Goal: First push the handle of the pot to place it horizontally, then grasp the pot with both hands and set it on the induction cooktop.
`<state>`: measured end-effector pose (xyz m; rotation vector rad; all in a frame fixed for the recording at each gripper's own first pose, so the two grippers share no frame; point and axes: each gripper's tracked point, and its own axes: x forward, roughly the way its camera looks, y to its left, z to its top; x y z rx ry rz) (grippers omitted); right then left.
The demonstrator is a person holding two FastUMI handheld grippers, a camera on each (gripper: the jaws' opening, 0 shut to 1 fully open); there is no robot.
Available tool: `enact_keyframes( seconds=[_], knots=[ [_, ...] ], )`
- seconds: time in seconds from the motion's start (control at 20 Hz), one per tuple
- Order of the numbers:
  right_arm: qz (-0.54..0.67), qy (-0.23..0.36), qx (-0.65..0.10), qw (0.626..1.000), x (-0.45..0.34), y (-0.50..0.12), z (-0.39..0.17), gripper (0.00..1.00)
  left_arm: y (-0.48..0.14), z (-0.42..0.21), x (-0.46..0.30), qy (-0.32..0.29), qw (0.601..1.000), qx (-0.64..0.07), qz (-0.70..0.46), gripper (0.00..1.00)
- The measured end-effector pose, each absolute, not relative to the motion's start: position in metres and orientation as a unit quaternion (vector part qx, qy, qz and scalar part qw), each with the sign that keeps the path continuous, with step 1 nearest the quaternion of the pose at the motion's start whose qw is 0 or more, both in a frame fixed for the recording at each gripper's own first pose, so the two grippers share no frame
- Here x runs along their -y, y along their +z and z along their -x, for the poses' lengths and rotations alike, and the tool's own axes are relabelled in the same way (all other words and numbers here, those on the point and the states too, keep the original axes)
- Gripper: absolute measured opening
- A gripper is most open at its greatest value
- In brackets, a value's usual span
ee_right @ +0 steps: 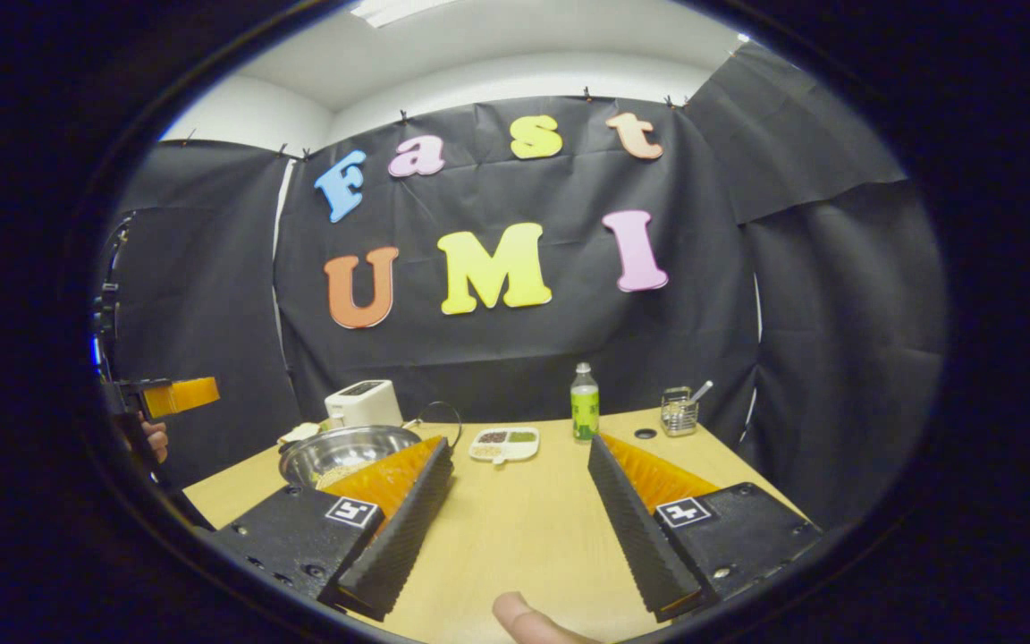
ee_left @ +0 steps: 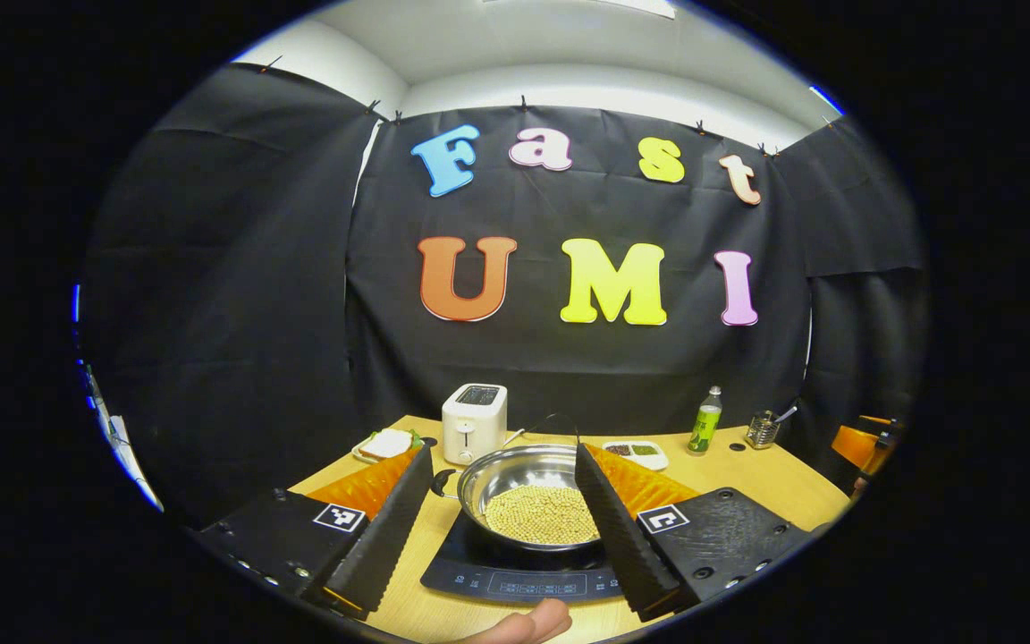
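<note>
A steel pot (ee_left: 528, 501) holding pale beans sits on the black induction cooktop (ee_left: 515, 577) in the left gripper view. A small dark handle (ee_left: 437, 483) sticks out at the pot's left rim, and a thin dark loop (ee_left: 560, 418) rises behind it. My left gripper (ee_left: 502, 456) is open, its fingers spread to either side of the pot; whether they touch it I cannot tell. In the right gripper view my right gripper (ee_right: 519, 444) is open over bare table, with the pot (ee_right: 345, 452) off to its left, partly behind one finger.
At the back of the wooden table (ee_right: 524, 519) stand a white toaster (ee_left: 474, 422), a green bottle (ee_left: 705, 422), a divided dish (ee_left: 636, 453), a utensil holder (ee_left: 762, 430) and a plate of bread (ee_left: 385, 444). A thumb (ee_right: 524, 617) shows at the bottom edge.
</note>
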<state>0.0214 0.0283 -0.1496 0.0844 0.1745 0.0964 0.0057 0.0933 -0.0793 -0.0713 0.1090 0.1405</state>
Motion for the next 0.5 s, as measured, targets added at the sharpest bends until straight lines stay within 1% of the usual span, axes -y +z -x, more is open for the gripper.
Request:
enact_keyframes(
  seconds=[0.15,0.35,0.5],
  knots=[
    [-0.021,0.023,-0.074,0.997,-0.008,-0.131,-0.005,0.98,-0.057,0.012,-0.077,0.068,0.997,-0.035,0.02,0.95],
    [-0.004,-0.011,-0.066,0.998,0.018,-0.115,0.016,0.96,-0.04,0.035,-0.057,0.061,0.998,-0.015,0.019,0.94],
    [0.007,-0.018,-0.055,0.998,0.024,-0.102,0.03,0.98,-0.035,0.045,-0.051,0.067,0.998,-0.003,0.02,0.94]
  ],
)
